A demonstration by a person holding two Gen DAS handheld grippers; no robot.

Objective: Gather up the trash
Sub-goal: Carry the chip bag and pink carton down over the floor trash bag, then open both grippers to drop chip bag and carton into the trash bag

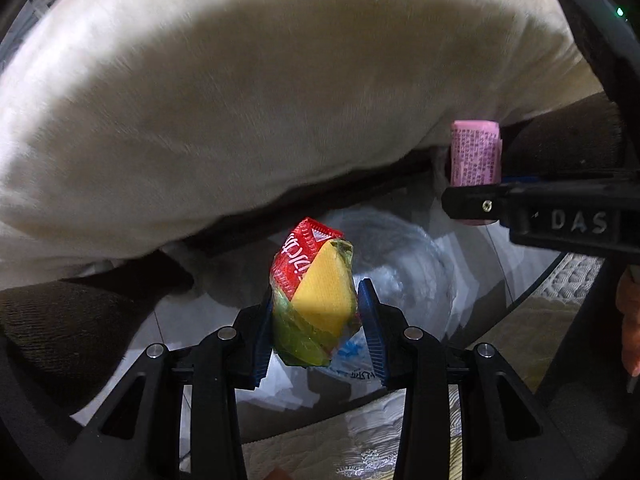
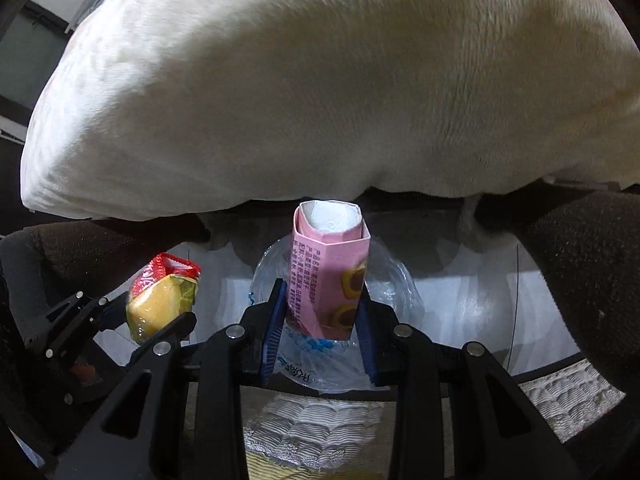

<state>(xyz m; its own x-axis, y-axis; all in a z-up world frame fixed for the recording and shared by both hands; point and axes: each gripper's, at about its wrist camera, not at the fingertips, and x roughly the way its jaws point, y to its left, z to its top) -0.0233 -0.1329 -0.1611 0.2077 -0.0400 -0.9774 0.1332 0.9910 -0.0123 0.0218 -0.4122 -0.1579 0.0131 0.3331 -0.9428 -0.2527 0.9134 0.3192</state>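
Observation:
My left gripper [image 1: 318, 312] is shut on a crumpled snack wrapper [image 1: 314, 292], red, yellow and green. It also shows at the left of the right wrist view [image 2: 160, 300]. My right gripper [image 2: 322, 320] is shut on a pink drink carton [image 2: 328, 276], held upright with its open top facing away. The carton shows at the right of the left wrist view [image 1: 475, 152], held by the right gripper's fingers [image 1: 472, 200]. Both items hang above a bin lined with a clear plastic bag [image 2: 396, 292], which also shows in the left wrist view [image 1: 400, 248].
A large cream pillow [image 2: 320, 80] fills the upper half of both views, also [image 1: 240, 100]. Dark brown upholstery [image 2: 580, 260] flanks the bin on both sides. A patterned cream cloth [image 2: 312, 432] lies below the grippers. White tiled floor [image 2: 460, 312] surrounds the bin.

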